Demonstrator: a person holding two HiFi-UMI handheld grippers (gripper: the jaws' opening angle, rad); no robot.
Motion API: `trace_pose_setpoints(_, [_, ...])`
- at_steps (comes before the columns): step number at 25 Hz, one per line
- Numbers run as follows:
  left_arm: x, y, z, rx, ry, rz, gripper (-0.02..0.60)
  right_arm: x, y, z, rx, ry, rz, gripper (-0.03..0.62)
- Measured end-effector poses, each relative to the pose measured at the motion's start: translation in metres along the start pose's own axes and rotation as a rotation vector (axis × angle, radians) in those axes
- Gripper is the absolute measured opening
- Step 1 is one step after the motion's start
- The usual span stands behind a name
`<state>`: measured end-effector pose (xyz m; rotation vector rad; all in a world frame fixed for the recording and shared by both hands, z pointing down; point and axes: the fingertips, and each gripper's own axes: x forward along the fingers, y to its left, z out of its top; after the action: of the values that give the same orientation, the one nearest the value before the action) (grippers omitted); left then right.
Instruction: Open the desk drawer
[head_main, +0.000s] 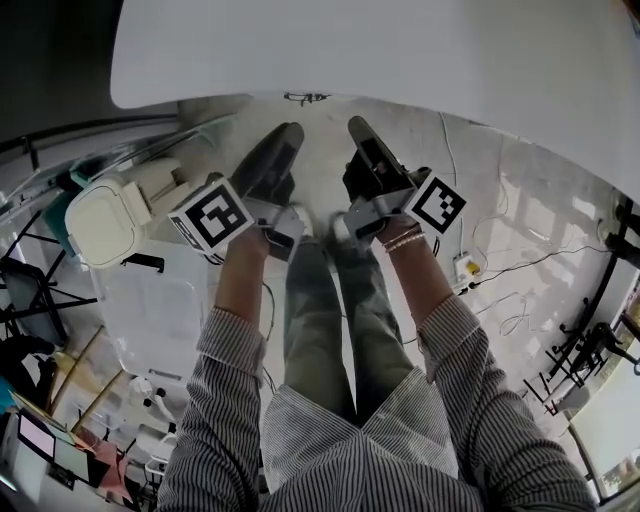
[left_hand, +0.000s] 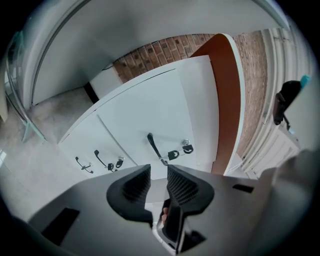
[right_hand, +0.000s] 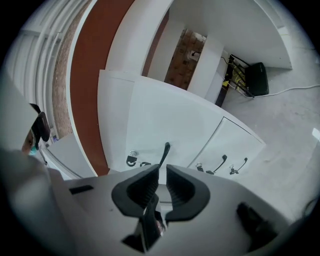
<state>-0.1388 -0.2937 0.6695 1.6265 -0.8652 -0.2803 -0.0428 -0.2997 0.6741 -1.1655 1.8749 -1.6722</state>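
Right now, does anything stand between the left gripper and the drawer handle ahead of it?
Nothing visible does. The left gripper, jaws apart and empty, faces the black handle on the white drawer front across open space; no object lies between them.

white drawer front (left_hand: 150, 107), black handle (left_hand: 154, 147), black left tongs (left_hand: 158, 184), grey-striped sleeve (head_main: 228, 400)

Desk top (head_main: 400, 50): white, smooth, matt.
Drawer fronts (left_hand: 145, 115): white, smooth, faint sheen.
Handles (left_hand: 153, 146): black, smooth.
Locks (left_hand: 187, 145): shiny metal.
Wall (left_hand: 150, 52): rough red brick.
Floor (head_main: 520, 210): pale, mottled, glossy.
My sleeves (head_main: 225, 420): striped woven cloth.
My trousers (head_main: 310, 300): faded denim cloth.
My tong pads (left_hand: 136, 187): black, ridged, matt.
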Motion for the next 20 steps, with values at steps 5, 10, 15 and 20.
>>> trace_pose_setpoints(5, [0.016,0.013,0.012,-0.053,-0.039,-0.022,0.114,0.017,-0.015,0.0,0.054,0.017,0.016,0.115])
trace_pose_setpoints(10, [0.032,-0.001,0.019,-0.094,-0.055,-0.099,0.15,0.026,-0.006,0.01,0.068,-0.007,0.045,0.141])
trace_pose_setpoints(15, [0.039,-0.011,0.029,-0.119,-0.072,-0.142,0.16,0.037,0.004,0.016,0.068,-0.017,0.076,0.155])
trace_pose_setpoints(20, [0.052,-0.012,0.038,-0.136,-0.098,-0.138,0.158,0.042,0.002,0.028,0.04,-0.031,0.061,0.153])
